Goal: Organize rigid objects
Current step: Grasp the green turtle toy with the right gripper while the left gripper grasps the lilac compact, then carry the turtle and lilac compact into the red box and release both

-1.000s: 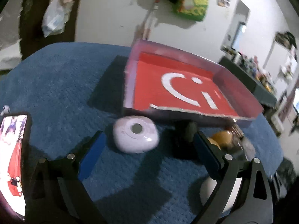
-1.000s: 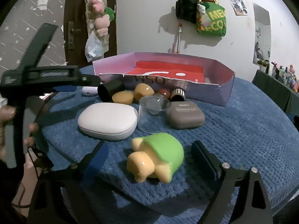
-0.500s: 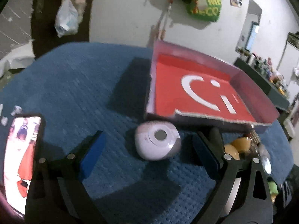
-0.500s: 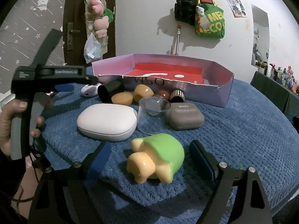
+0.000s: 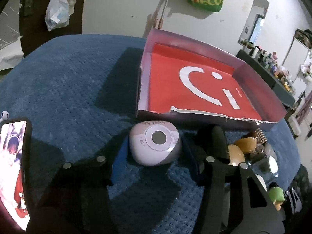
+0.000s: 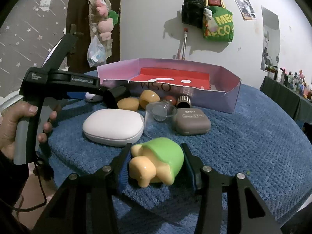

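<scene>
Cardboard tray with the red smiley floor is your landmark, sitting on the blue towel. Just in front of its near wall, your left gripper is closing around the lilac round case; its pads flank the case, and you cannot tell whether they touch it yet. Further out from the tray, your right gripper is closing on the green-capped toy, both pads against its sides, the toy lying on the towel. Between toy and tray lie the white oval case, clear cup and brown case. Your left hand grips its handle.
</scene>
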### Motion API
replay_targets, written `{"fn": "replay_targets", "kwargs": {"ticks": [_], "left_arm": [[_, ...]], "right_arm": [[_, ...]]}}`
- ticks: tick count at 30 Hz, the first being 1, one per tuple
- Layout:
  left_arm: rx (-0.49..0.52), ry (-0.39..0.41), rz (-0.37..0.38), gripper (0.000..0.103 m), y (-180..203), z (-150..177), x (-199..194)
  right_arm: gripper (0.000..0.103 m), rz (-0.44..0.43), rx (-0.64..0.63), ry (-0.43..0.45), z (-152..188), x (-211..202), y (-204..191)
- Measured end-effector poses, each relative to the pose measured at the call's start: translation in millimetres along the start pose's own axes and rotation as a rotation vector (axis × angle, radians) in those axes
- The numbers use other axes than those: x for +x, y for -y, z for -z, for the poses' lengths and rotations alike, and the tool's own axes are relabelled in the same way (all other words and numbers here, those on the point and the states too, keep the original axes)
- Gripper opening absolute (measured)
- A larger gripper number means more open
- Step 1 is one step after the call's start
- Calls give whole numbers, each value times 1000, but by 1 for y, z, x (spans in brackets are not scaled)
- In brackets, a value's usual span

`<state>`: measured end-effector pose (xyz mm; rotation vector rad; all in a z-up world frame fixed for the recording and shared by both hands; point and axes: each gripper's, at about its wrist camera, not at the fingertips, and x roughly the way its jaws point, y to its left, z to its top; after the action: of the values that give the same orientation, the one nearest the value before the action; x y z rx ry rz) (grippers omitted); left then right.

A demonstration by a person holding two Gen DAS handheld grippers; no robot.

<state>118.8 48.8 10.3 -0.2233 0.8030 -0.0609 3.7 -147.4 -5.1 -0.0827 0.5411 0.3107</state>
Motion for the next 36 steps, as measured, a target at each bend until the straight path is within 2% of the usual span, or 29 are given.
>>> {"fn": "replay_targets", "kwargs": {"ticks": [11, 20, 36], "left_arm": [[31, 17, 51, 52, 4, 9, -23], [80, 50, 121, 52, 25, 7, -52], [148, 81, 183, 52, 57, -29, -56]], "right_arm": [[50, -29, 48, -25, -8, 0, 9], [50, -51, 55, 3, -23, -11, 12], [50, -90, 59, 64, -88, -8, 30]]}}
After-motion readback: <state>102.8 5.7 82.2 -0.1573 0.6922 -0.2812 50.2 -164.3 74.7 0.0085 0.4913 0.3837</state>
